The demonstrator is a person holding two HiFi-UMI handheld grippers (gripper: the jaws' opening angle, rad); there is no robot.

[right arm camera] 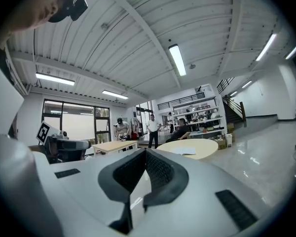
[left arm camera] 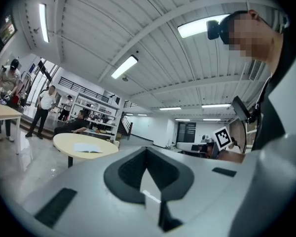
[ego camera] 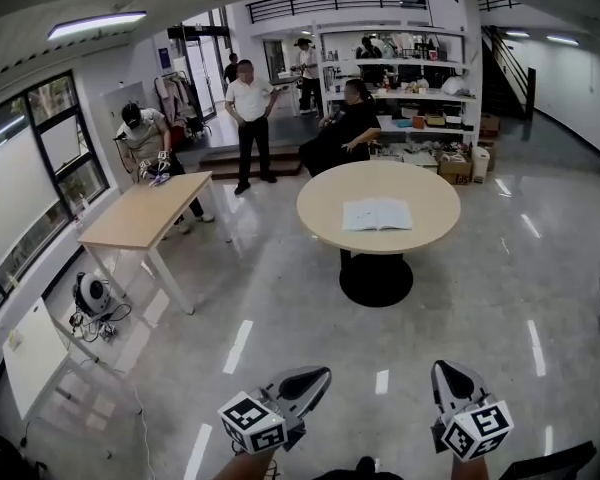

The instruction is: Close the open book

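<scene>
- At the bottom edge of the head view: left gripper (ego camera: 318, 375) and right gripper (ego camera: 446, 370), both level and pointing out across the room, marker cubes at their rear ends. Each one's jaws come to one closed tip with nothing in them.
- Same view, mid-room: open book (ego camera: 377, 214) lies flat, pages up, near the centre of the round table (ego camera: 420, 183). It is well apart from both grippers, with bare glossy floor (ego camera: 280, 298) between.
- Same view, left: rectangular table (ego camera: 130, 223) with a person bent over its far end (ego camera: 142, 133). Behind the round table are a standing person in a white shirt (ego camera: 249, 108) and a seated person in black (ego camera: 342, 128), with shelving (ego camera: 400, 68) at the back wall.
- Left gripper view: jaws pressed together along the centre line, left gripper (left arm camera: 147, 149) empty. Open book (left arm camera: 88, 148) shows on the round table (left arm camera: 69, 141), far off and left of the jaw tip. The right gripper's marker cube (left arm camera: 222, 136) is at the right.
- Right gripper view: right gripper (right arm camera: 145, 151) has its jaws fully together and holds nothing. Open book (right arm camera: 185, 151) sits on the round table (right arm camera: 207, 144), ahead and slightly right of the tip, nowhere near contact. Rectangular table (right arm camera: 113, 145) is to the left, and the left gripper's marker cube (right arm camera: 43, 131) sits at the far left.
</scene>
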